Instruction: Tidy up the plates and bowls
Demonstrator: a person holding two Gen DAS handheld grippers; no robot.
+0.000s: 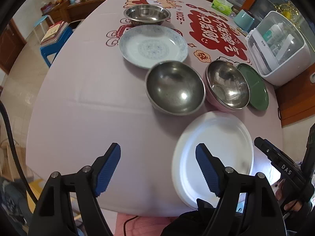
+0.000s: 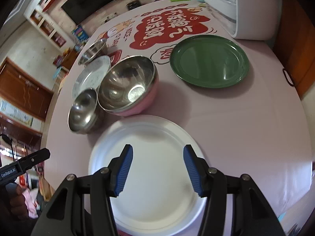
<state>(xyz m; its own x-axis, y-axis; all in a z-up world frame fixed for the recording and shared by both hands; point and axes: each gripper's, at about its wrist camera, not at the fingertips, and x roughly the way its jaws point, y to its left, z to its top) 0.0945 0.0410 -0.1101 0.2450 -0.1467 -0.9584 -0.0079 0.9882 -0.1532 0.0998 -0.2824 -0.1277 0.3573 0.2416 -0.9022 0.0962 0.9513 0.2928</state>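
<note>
**Both grippers empty above the near edge, white plate closest**

Left wrist view: my left gripper (image 1: 157, 169) hangs with its jaws spread wide and nothing between the blue pads (image 1: 109, 169); bare pink tablecloth (image 1: 78, 98) shows through the gap. The white plate (image 1: 216, 147) lies just to the right, partly behind the right-hand pad, at the near table edge. Beyond it stand a plain steel bowl (image 1: 175, 88) and a steel bowl with a pink outside (image 1: 226, 84), side by side, with the green plate (image 1: 256, 88) tucked behind the pink one. Further off lie the patterned blue-white plate (image 1: 152, 45) and a wide steel basin (image 1: 147, 14). To stack well, I judge I should take a plate by its rim, one pad under the lip and one on top, and come in low from the near side. The white plate's near rim is blurred and its lower edge is hidden by my own jaw.

Right wrist view: my right gripper (image 2: 157, 169) is half open and holds nothing; the white plate (image 2: 149, 177) lies directly beneath it, apart from the pads. The green plate (image 2: 208, 61) lies clear of everything here, so that is an easy rim to catch. The pink-sided bowl (image 2: 128, 86) seems to hold a second steel rim nested under it, though I cannot be sure. The patterned plate (image 2: 92, 74) is mostly hidden behind the bowls.
</note>
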